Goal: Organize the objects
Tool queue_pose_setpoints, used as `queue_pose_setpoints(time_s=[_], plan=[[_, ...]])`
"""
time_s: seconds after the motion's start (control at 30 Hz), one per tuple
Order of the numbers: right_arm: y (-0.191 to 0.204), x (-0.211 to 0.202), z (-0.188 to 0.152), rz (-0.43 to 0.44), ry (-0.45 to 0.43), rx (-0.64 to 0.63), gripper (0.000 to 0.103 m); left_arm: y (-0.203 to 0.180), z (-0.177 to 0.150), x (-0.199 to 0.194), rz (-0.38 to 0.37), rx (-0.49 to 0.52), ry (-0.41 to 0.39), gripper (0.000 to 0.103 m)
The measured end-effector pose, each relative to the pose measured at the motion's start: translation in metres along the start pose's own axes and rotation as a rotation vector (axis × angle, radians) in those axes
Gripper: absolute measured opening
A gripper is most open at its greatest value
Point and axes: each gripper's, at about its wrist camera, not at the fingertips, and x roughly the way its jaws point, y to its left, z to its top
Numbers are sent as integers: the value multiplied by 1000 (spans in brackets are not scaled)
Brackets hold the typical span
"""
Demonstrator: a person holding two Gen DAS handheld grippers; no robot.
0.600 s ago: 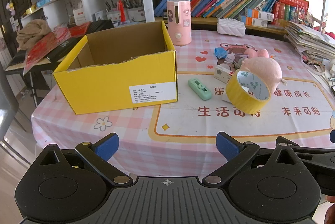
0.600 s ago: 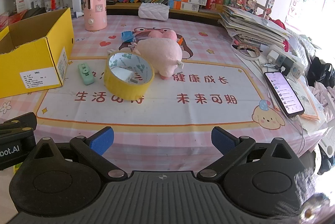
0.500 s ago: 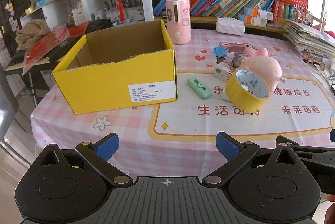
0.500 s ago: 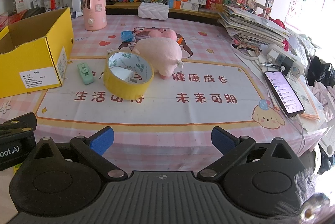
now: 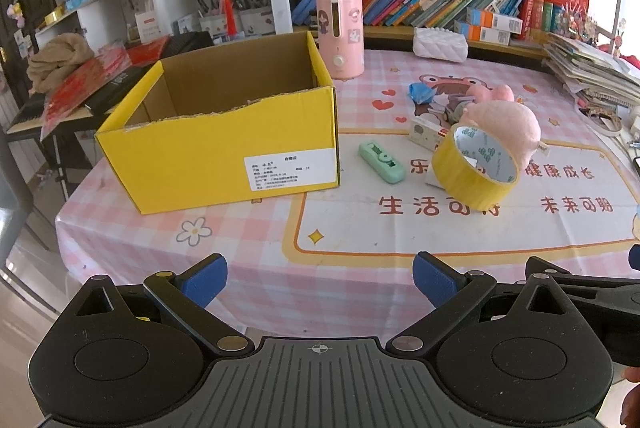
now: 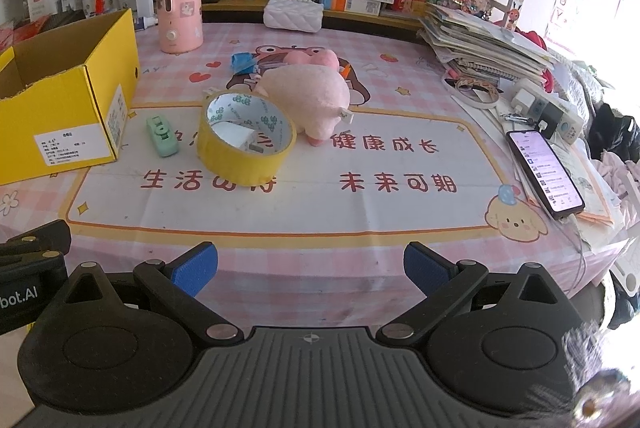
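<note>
**Start of sort: both tongs empty, nothing boxed yet**

Left tongs (image 5: 320,278) and right tongs (image 6: 310,268) both spread wide, holding nothing, hovering off the desk's (image 6: 360,211) near edge. Yellow box (image 5: 224,131) at the left edge looks empty. Tape roll (image 6: 246,143), green dispenser (image 6: 161,135) and pink plush (image 6: 306,95) lie mid-desk. Likely next: reach forward and close on one of them.

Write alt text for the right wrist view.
The open right gripper hovers empty before a pink checked tablecloth holding a yellow tape roll, pink plush pig, green tape dispenser and yellow cardboard box at left.
</note>
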Motion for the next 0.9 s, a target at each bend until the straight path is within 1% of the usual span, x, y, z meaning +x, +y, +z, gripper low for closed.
queue_pose_setpoints(time_s=[0.9], plan=[[7, 3, 1, 1, 10, -1, 101, 3, -1, 2, 3, -3, 6, 100]])
